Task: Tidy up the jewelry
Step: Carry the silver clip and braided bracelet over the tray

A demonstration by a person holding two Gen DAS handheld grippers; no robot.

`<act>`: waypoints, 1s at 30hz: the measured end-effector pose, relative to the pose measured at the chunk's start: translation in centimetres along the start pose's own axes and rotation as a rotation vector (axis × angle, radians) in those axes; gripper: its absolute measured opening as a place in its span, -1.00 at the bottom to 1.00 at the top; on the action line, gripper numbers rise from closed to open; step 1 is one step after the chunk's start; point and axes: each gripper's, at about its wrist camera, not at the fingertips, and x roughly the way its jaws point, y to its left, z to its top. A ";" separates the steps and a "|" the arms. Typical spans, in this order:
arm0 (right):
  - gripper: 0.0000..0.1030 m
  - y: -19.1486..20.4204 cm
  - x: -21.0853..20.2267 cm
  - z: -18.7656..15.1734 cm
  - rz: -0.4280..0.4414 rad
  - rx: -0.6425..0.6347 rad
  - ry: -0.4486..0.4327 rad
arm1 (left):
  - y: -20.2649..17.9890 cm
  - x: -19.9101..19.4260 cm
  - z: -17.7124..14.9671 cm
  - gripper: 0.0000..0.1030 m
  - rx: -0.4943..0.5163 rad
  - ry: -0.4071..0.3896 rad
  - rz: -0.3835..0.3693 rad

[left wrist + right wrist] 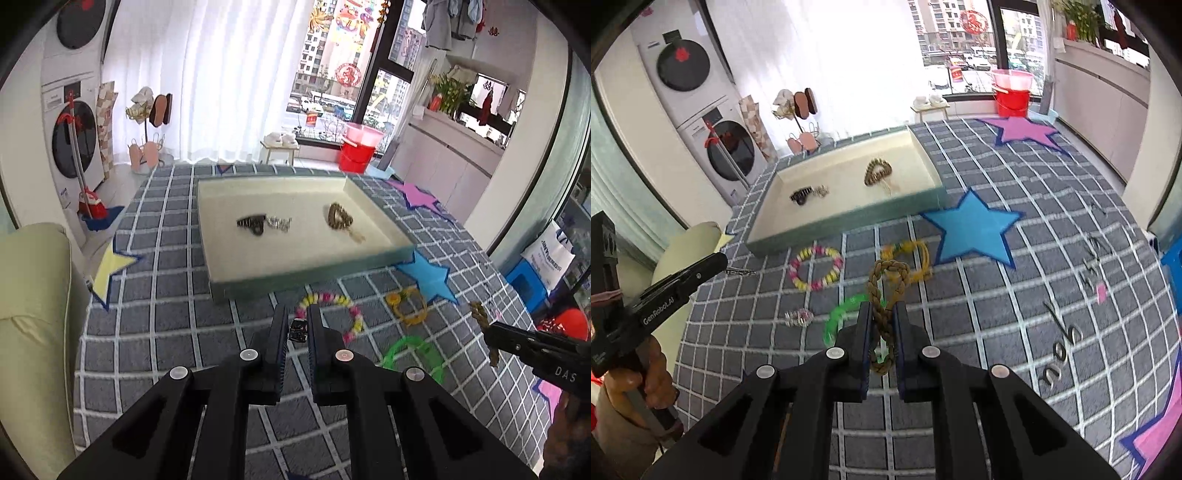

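Observation:
My left gripper is shut on a small dark watch, held above the checked cloth in front of the shallow cream tray. The tray holds a black hair clip, a silver piece and a brown beaded bracelet. My right gripper is shut on a brown braided bracelet, lifted above the cloth; it shows at the right of the left wrist view. A pink-yellow bead bracelet, a yellow bracelet, a green ring and a small sparkly piece lie on the cloth.
The grey checked cloth carries a blue star, a pink star and a yellow star. A cream cushion lies at the left. Washing machines and a red bucket stand beyond the table.

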 end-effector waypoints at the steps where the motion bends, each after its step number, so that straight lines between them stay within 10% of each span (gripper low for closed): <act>1: -0.77 0.0 0.1 0.8 0.007 0.000 -0.005 | 0.0 0.0 0.5 -0.52 0.001 -0.009 0.002; 16: -0.77 1.6 5.7 12.1 0.082 -0.039 -0.027 | 0.9 4.7 8.7 -0.52 0.027 -0.074 0.079; 30: -0.77 0.3 15.4 14.5 -0.008 -0.033 0.071 | 1.7 13.1 8.9 -0.52 0.014 0.016 0.140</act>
